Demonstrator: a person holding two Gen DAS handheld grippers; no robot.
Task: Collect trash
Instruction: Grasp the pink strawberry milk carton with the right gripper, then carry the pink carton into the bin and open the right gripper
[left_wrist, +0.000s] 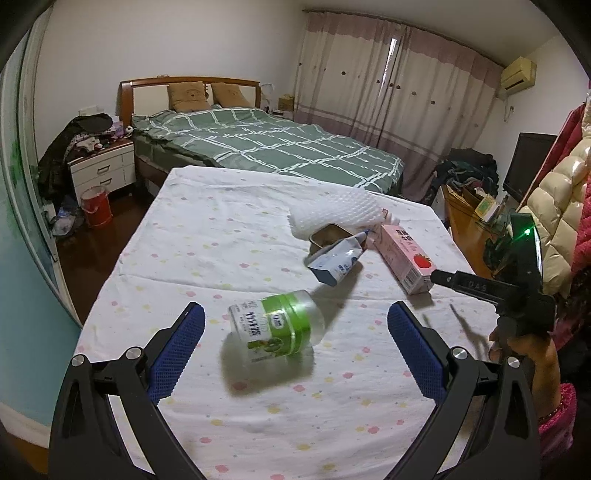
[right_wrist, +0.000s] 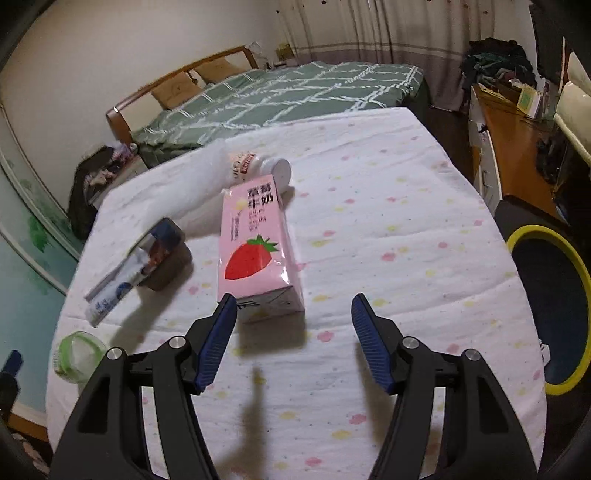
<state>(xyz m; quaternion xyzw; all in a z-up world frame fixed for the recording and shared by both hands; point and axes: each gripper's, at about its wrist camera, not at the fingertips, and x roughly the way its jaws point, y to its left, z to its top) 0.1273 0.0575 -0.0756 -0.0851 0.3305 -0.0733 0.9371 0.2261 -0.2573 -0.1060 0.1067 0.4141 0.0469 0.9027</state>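
Left gripper (left_wrist: 295, 332) spread wide, green-labelled jar (left_wrist: 275, 328) lying between pads, untouched. Right gripper (right_wrist: 293, 325) spread, empty; pink strawberry milk carton (right_wrist: 256, 251) just ahead of left pad.

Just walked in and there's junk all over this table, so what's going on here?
A person is clearing trash with a hand-held gripper in each hand. The left hand-held gripper hangs open around a clear jar with a green label, not gripping it. The right hand-held gripper is open just short of a pink strawberry milk carton. Nothing is held yet; a squeezed tube and foam netting also lie on the tablecloth.
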